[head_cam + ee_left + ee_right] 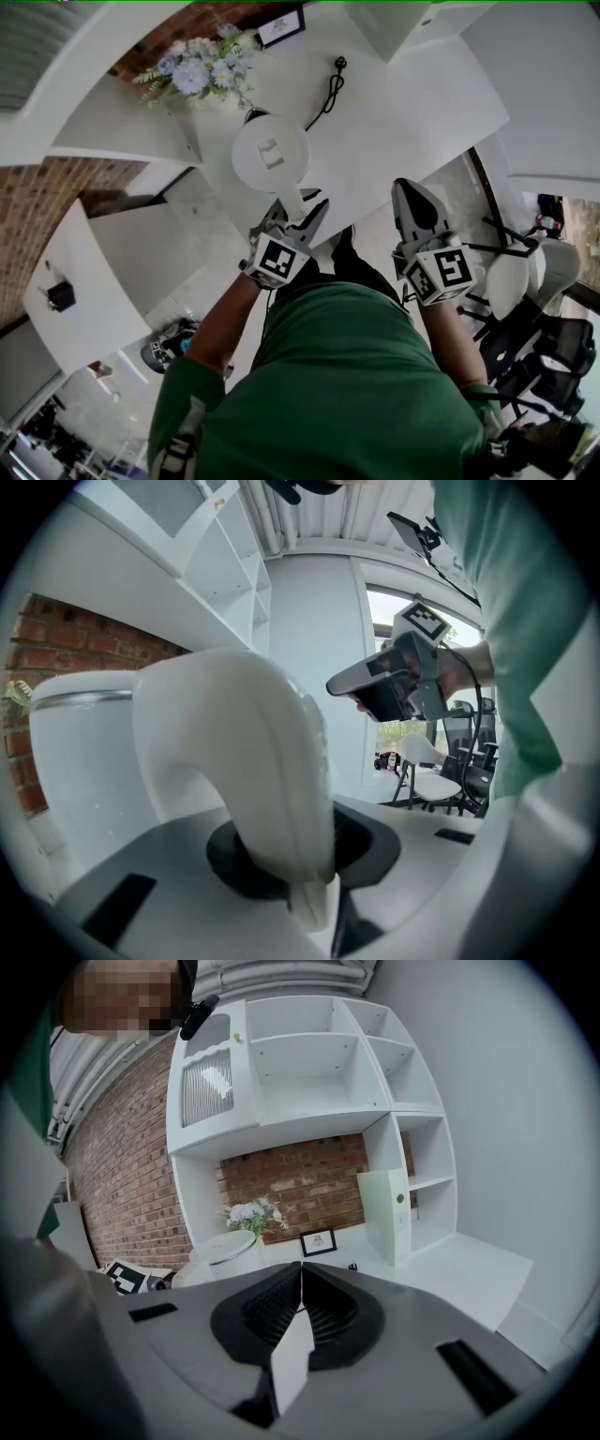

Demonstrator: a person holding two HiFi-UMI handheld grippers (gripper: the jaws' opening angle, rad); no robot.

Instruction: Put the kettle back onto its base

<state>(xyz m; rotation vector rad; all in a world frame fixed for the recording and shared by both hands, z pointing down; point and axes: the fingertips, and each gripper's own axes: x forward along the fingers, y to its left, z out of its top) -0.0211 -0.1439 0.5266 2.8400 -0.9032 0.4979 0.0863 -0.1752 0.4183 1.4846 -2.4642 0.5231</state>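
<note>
The left gripper [293,214] is grasping the kettle's handle [272,761]: in the left gripper view its 2 jaws are clamping the white curved handle from both sides, low on the handle's bend. The white kettle [270,155] is sitting on the left part of the white counter [394,112], its round lid facing up and its handle pointing toward the near edge. Whether a base is lying under it cannot be told from above. A black cord [330,89] is trailing across the counter from the far side toward the kettle.

The right gripper [412,192] is hovering to the right of the kettle, well apart from it, over the counter's near edge. Its 2 jaws are pressing together with nothing between them.

A bunch of pale flowers [202,70] is standing just beyond the kettle on the far left, against the brick wall [300,1180]. A small framed picture [319,1241] is leaning to the right of the flowers, and a tall white box [386,1213] is standing further right beside the white shelving [309,1072]. The person is wearing a green shirt [347,375].
</note>
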